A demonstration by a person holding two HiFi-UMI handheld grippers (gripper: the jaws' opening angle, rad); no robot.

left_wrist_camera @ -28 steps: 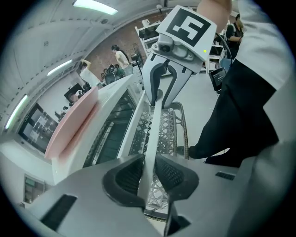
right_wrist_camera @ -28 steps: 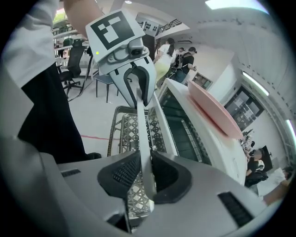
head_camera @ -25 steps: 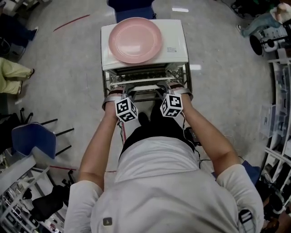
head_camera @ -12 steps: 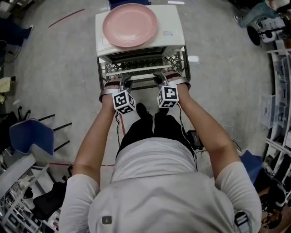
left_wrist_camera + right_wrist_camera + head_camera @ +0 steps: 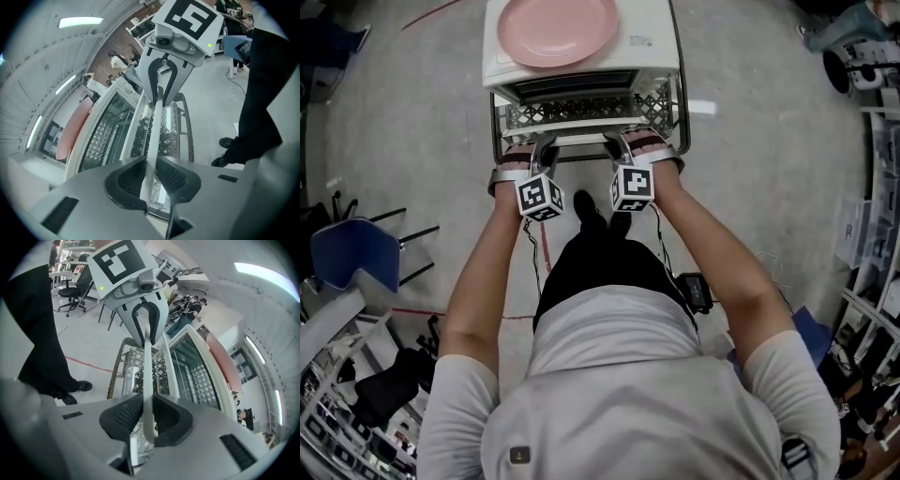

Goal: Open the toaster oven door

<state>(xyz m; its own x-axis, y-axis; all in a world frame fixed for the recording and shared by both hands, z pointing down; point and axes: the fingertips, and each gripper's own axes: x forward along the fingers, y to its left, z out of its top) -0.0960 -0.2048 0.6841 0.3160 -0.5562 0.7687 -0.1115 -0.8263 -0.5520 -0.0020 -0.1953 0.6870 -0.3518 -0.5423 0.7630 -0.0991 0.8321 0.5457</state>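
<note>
A white toaster oven (image 5: 652,52) with a pink plate (image 5: 558,28) on top stands on a wire crate. Its glass door (image 5: 581,114) hangs partly open, tilted down toward me. My left gripper (image 5: 541,150) and right gripper (image 5: 622,147) are both shut on the white door handle (image 5: 581,151), side by side. In the left gripper view the handle (image 5: 157,117) runs between the pads of my left gripper (image 5: 151,176). The right gripper view shows the handle (image 5: 149,371) pinched in my right gripper (image 5: 147,417), whose jaws have just been closing on it.
The wire crate (image 5: 680,108) sits on a grey floor. A blue chair (image 5: 352,258) stands at the left and metal shelving (image 5: 872,291) at the right. The person's shoes (image 5: 586,211) are just below the grippers. Other people are far off in the room.
Both grippers have pulled the handle down and toward the person, and the door has swung further open. The oven sits higher in the head view now.
</note>
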